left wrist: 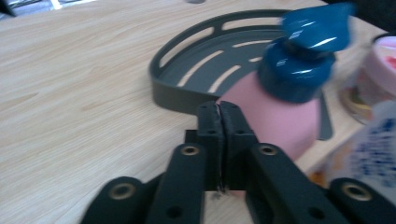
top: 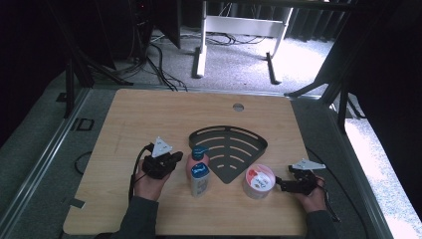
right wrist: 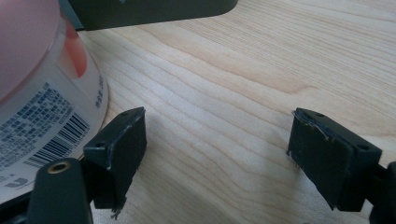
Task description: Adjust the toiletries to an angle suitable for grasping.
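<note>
The left gripper (top: 171, 160) is held just above the wooden worktop (top: 149, 119) by the person's left hand (top: 149, 184), and its jaws are seen pressed together with nothing caught between them; in the left gripper view the two black pads (left wrist: 219, 123) meet along one seam. Just beyond and to the right of those closed tips a pink bottle (left wrist: 275, 116) with a blue pump cap (left wrist: 303, 56) is seen upright, close to the jaws but not pinched by them. In the high view the same bottle (top: 199, 174) is found standing between the two hands, just beside the left gripper. Behind the bottle a dark fan-shaped slotted tray (left wrist: 205, 60) is laid flat on the worktop, its curved wall turned toward the gripper.

The right gripper (top: 281, 185) is held low by the right hand (top: 311, 196) near the front right of the worktop, with its jaws spread wide; in the right gripper view bare wood is seen between the two pads (right wrist: 327, 154). A round white tub (right wrist: 42, 102) with a pink top and a printed barcode is set just outside one jaw, close beside it; whether it is touched cannot be told. In the high view that tub (top: 259, 181) is placed between the right gripper and the pointed corner of the tray (top: 229, 144).
</note>
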### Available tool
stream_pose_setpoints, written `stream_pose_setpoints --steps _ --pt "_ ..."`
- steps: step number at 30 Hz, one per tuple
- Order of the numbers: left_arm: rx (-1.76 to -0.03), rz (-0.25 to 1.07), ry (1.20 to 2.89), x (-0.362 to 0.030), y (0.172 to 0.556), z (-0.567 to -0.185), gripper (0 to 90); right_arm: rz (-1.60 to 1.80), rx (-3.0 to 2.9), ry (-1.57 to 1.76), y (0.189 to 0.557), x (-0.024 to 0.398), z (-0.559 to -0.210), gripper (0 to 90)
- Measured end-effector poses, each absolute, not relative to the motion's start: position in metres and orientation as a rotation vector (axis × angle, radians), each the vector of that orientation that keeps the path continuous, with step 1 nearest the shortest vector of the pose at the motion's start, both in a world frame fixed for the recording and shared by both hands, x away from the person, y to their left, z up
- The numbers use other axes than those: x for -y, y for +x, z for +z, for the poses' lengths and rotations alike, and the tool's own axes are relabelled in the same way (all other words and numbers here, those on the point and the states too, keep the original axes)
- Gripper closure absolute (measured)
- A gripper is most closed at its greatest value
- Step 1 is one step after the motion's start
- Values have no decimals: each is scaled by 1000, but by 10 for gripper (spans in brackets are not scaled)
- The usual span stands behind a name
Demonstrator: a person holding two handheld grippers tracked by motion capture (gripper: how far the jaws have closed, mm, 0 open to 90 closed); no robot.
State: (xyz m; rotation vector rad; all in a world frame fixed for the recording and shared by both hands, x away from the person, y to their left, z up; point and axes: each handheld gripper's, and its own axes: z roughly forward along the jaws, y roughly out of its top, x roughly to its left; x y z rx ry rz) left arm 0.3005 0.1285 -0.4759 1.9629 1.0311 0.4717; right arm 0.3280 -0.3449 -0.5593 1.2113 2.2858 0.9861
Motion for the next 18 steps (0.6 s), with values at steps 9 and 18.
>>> stream_pose_setpoints --steps 9,18 --pt "-895 442 1989 -110 290 -458 899 986 -2286 1211 328 345 -559 190" --pt "-838 385 1992 -106 293 -457 899 986 -2286 1211 328 345 -559 190"
